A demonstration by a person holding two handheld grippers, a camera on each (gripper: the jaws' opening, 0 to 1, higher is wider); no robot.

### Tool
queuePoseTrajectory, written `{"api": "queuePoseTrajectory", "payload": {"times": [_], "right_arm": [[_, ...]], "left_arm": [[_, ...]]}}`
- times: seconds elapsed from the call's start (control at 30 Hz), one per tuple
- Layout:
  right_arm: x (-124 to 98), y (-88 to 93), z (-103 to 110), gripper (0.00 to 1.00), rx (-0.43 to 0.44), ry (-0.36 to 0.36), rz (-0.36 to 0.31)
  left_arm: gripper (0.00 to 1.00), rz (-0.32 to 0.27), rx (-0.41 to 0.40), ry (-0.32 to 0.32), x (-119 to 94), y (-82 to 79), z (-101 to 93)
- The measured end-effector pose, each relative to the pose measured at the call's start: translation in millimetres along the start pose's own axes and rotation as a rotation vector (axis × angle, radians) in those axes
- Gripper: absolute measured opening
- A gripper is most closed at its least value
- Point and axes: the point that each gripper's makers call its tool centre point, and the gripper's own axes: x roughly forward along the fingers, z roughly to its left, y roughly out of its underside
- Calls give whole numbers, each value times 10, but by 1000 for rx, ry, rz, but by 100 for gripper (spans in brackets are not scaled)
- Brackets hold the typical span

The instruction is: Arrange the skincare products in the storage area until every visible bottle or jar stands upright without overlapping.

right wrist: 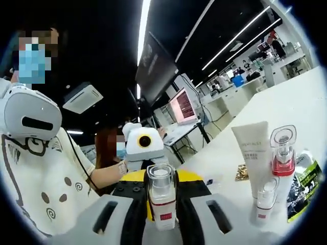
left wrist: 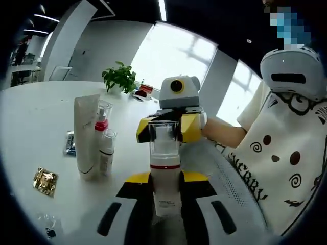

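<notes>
— Fingers of your left gripper clamp the bottle's base; where's its cap?
— Your right gripper grips it, above the table, near the tube.

The right gripper is clamping a clear-capped bottle between its jaws, with the left gripper closing on it from behind. To the right, a white tube, a red-collared pump bottle and a small bottle are standing upright on the white bench.
</notes>
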Motion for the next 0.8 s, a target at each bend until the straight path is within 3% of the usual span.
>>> {"api": "queuePoseTrajectory", "payload": {"times": [0.1,0.2,0.27,0.33,0.4,0.6,0.77,0.8], "right_arm": [[4,-23,-102,19,-24,57,-11],[14,-9,-215,19,-28,138,3],[11,-9,-314,19,-29,205,3],[-28,-18,-453,18,1,318,-3],[-57,-32,-536,18,-28,384,-4],[-116,-81,-652,18,-21,486,-43],[-108,-92,-728,19,-21,556,-65],[-104,-98,-735,19,-30,565,-70]], "left_arm": [[16,-16,28,-49,12,-15,96],[17,8,66,-114,9,9,214],[19,29,79,-182,11,22,301],[19,30,56,-245,9,9,391],[19,57,81,-311,9,13,483],[23,86,144,-436,148,-52,543],[20,112,175,-566,76,-52,731],[20,112,178,-569,91,-53,731]]}}
